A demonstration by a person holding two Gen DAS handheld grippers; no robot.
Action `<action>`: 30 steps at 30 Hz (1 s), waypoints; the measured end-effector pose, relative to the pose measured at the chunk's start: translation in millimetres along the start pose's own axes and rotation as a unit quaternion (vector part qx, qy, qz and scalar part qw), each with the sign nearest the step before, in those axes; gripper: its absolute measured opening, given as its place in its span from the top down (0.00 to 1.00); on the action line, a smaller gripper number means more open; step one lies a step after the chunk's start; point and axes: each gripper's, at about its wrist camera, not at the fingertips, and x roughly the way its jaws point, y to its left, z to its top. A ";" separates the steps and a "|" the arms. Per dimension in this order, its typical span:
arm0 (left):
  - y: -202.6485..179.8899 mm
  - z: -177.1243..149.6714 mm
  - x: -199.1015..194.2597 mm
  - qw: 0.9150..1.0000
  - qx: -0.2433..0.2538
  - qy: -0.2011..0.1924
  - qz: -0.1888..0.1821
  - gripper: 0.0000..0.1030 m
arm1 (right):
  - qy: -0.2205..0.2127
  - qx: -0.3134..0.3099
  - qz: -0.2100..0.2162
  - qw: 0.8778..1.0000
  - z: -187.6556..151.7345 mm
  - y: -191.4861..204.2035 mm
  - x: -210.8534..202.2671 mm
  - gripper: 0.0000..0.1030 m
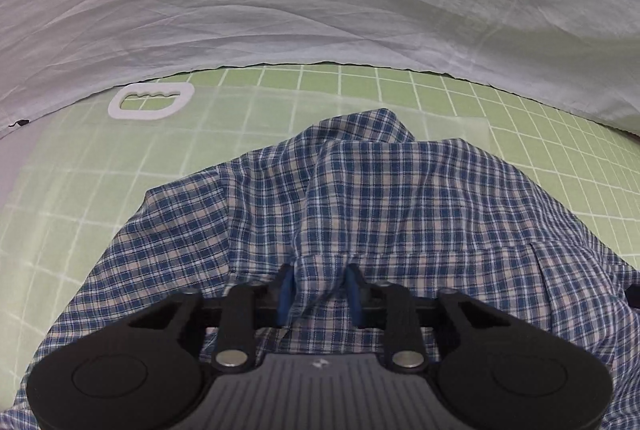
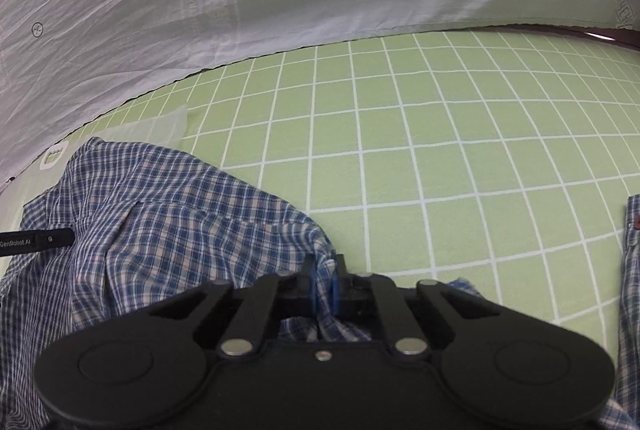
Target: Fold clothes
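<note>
white sheet (image 2: 280, 1): "LOOK HERE" in arrow | black bar (image 2: 36, 241): "GenRobot.AI"

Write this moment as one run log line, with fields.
left gripper: shut on blue plaid shirt | right gripper: shut on shirt edge | surface: green grid mat

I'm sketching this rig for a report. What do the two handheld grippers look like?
Both match: the left gripper and right gripper have matte black bodies with two round lobes, black linkage bars on silver pivot pins, and blue finger pads. The left's centre plate is ribbed grey. No cables or sleeves show.
</note>
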 end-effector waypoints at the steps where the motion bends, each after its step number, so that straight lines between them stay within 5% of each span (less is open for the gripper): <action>1: -0.6 0.1 -2.8 1.000 -0.001 0.002 -0.002 0.91 | -0.009 -0.003 -0.002 1.000 -1.2 2.4 -6.9 0.95; 7: 9.2 -10.4 -63.9 0.998 -0.028 -0.049 -0.012 0.94 | -0.084 0.008 0.010 0.996 -4.8 10.9 -69.1 0.96; 13: 18.9 -53.9 -138.6 0.995 -0.030 -0.092 -0.010 0.94 | -0.137 0.011 0.023 0.990 -33.0 14.3 -137.0 0.96; 17: 3.0 -98.8 -160.6 0.997 -0.026 -0.076 0.003 0.93 | -0.121 0.004 0.023 0.992 -69.8 10.9 -155.2 0.96; 24: -1.7 -178.1 -153.2 0.998 -0.066 0.018 0.015 0.93 | -0.037 0.023 0.017 0.999 -135.3 -3.2 -142.9 0.96; 30: 2.3 -212.0 -156.7 0.996 -0.075 0.049 0.014 0.92 | 0.009 0.020 0.001 1.000 -168.1 -6.3 -134.9 0.95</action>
